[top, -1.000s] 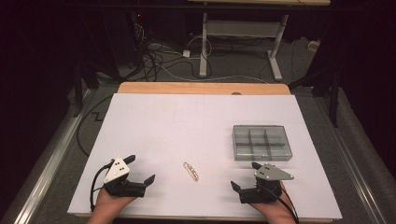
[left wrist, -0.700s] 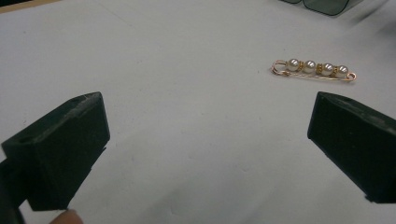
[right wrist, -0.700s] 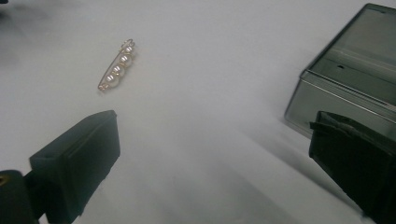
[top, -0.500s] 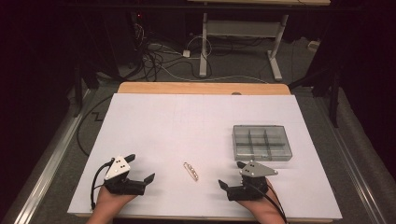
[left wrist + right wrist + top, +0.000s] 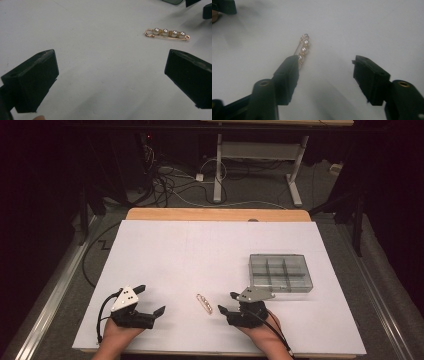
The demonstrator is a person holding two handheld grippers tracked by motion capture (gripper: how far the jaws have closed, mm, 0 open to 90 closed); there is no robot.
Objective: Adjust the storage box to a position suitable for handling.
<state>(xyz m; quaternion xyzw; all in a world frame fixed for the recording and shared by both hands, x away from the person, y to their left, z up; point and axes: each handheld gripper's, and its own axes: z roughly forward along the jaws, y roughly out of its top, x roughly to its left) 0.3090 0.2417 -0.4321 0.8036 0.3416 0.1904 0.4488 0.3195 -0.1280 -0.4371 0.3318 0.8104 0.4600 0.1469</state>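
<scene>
Your right tool (image 5: 226, 303) sits low over the white surface (image 5: 200, 250), just to the right of the pearl pin (image 5: 203, 303); its jaws have just been closing and now stand partly apart with nothing gripped. In the right gripper view the pearl pin (image 5: 302, 48) lies flat ahead, its near end hidden behind the tip of the left-hand jaw; whether that jaw touches it cannot be told, and the gap between the jaws holds only bare surface. Your left tool (image 5: 151, 301) rests near the front edge, well apart from the pin, jaws wide and holding nothing. In the left gripper view the pin (image 5: 167, 33) lies beyond the jaws, towards the right. The clear compartment box (image 5: 280, 272) sits behind your right hand (image 5: 260, 332).
</scene>
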